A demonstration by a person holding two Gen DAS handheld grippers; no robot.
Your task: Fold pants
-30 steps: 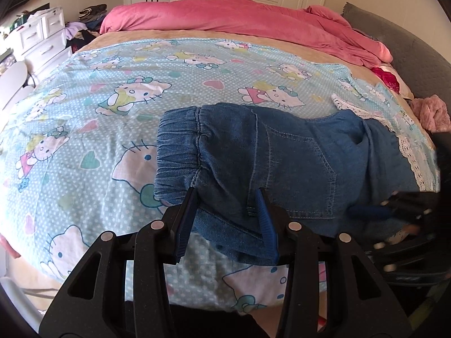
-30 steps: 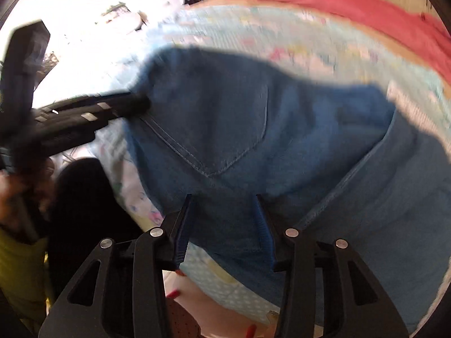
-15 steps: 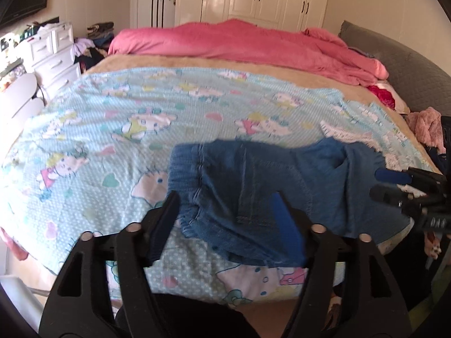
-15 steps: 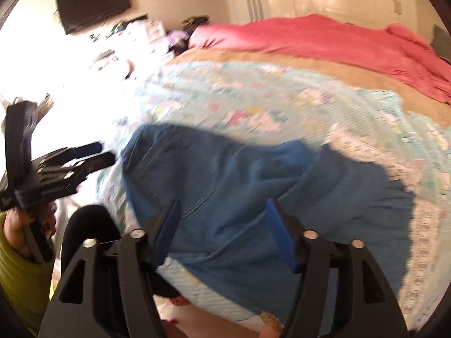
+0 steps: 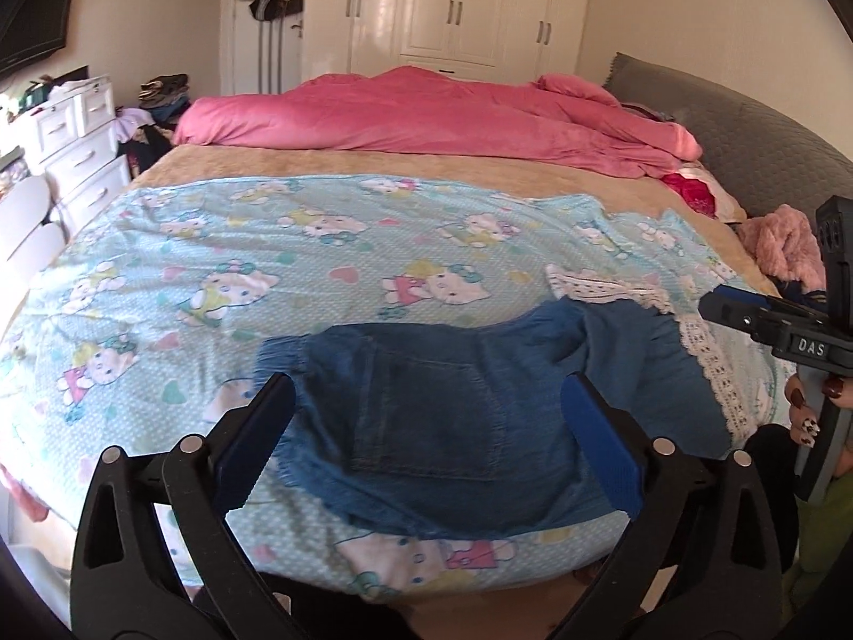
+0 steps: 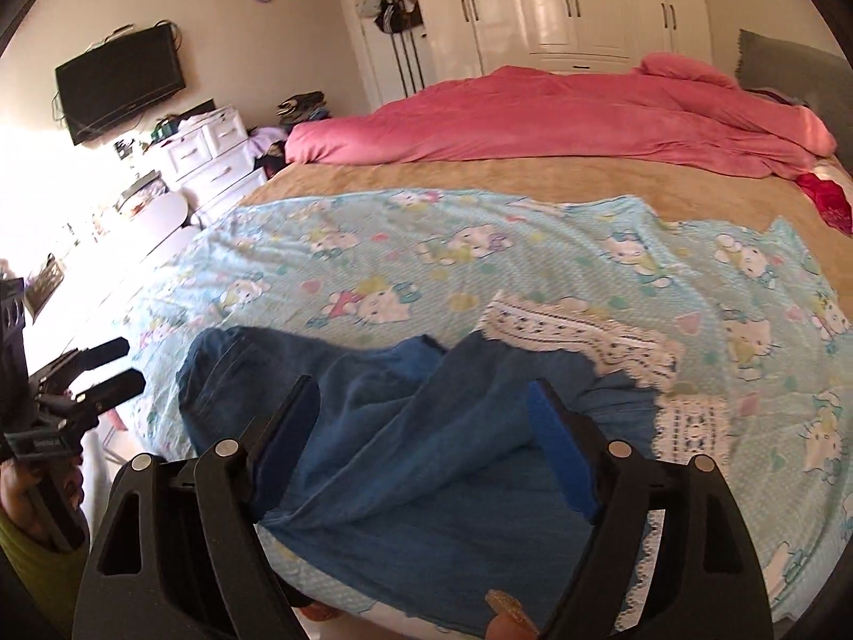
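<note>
Wide bed (image 5: 330, 170) with tan mattress cover, filling most of both views. Across its far side, rumpled pink duvet (image 5: 426, 117). Over the near half, light blue cartoon-cat printed sheet (image 5: 266, 277) with white lace trim, spread flat and hanging over the near edge. Behind the bed, white panelled wardrobe (image 5: 469, 5); along one wall, white chest of drawers (image 5: 80, 133) and, above it in the right wrist view, black flat television (image 6: 120, 85).

On the sheet near the bed's front edge, folded blue denim pants (image 5: 458, 405), lying free, back pocket up, elastic waistband toward the drawers side, the looser leg fabric (image 6: 426, 453) rumpled toward the lace trim. One corner of the lace lay turned over beside the denim.

Left tool (image 5: 426, 437) held above and in front of the pants, released, jaws just spread to full width, nothing pinched between the blue pads (image 5: 602, 442), denim seen only beyond them. Right tool (image 6: 421, 442) likewise released, jaws just widened, clear of the cloth. Each tool also seen at the edge of the other's view, gripped by a hand with a yellow-green sleeve (image 6: 32, 549).
</note>
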